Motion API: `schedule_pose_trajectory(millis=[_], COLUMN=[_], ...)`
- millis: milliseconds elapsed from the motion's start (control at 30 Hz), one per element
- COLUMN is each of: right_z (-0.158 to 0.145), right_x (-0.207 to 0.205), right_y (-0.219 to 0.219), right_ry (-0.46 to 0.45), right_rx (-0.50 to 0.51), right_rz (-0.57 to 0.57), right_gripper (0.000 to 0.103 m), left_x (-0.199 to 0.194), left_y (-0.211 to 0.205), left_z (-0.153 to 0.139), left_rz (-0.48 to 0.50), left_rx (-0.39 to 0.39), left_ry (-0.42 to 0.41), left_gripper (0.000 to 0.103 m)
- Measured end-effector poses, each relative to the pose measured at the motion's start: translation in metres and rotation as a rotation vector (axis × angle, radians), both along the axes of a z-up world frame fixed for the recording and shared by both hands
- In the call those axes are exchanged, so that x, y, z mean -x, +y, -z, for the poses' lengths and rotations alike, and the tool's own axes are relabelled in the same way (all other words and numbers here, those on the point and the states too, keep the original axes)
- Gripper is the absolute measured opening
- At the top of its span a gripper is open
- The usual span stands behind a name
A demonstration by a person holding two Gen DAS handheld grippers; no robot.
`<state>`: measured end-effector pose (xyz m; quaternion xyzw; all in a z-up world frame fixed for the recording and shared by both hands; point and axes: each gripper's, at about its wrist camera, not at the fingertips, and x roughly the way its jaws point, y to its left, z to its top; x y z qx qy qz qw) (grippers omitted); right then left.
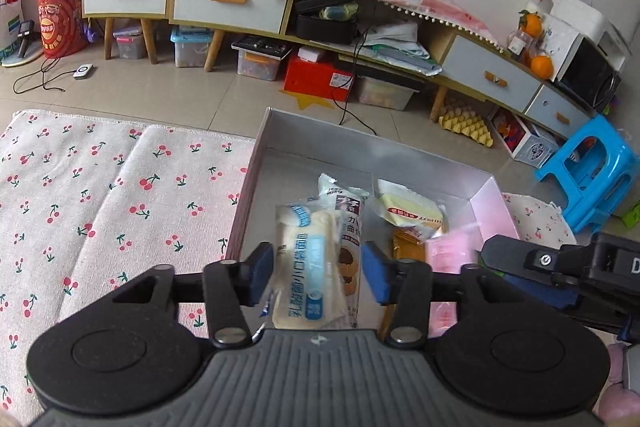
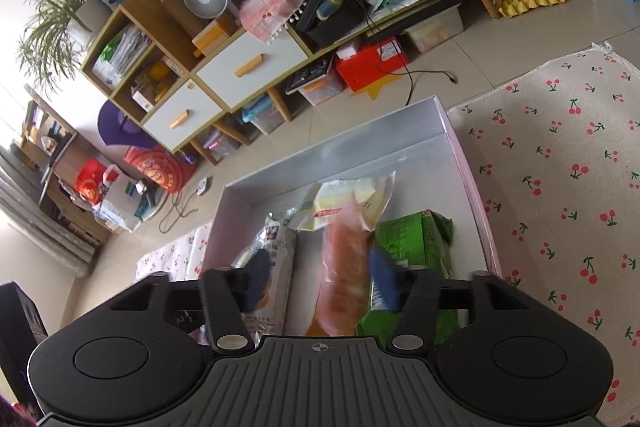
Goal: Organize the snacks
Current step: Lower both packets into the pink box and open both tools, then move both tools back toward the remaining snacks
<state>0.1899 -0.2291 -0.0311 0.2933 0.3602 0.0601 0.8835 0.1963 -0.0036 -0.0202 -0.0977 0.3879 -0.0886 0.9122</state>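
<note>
Both claws release snacks into the pink box

The left claw [image 1: 316,273] stands parted over the box [image 1: 256,163]; a white bread packet [image 1: 306,267] lies between its blue pads [image 1: 376,277], which seem clear of the wrapper, so it looks let go on top of a brown biscuit pack [image 1: 352,227]. The right claw [image 2: 320,277] is also parted, an orange-pink packet [image 2: 344,279] between its blurred pads and seemingly resting on the box floor beside a green bag [image 2: 412,239]. A yellow wafer pack [image 1: 408,209] lies further in. Packets lie lengthwise, side by side, probably to save room. The box sits on the cherry-print cloth [image 1: 100,195].
</note>
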Motion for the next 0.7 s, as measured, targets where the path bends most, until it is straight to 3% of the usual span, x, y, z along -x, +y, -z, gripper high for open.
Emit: schedule_pose_trajectory(millis=[67,433,633,700], right_z=[-0.002,-0.016,-0.030,-0.035], right_x=[0.000,0.015,0.031,0.037], right_y=[-0.003,0.000,0.001,0.003], right_ry=[-0.004,0.003,0.001,-0.001], right_rx=[-0.003,0.025,0.039,0.042], right_rz=[0.009,0.005,-0.006,-0.015], right_gripper=[0.070,0.077,0.081,0.086], left_x=[0.001,0.016,0.034,0.039], left_y=[0.000,-0.001,-0.001,0.000], left_z=[-0.003,-0.018,-0.030,-0.032], left_rz=[0.000,0.048,0.069,0.068], left_rx=[-0.001,0.011,-0.031,-0.053], left_ry=[-0.004,-0.002,-0.019,-0.019], left_gripper=[0.057,0.082,0.094,0.096])
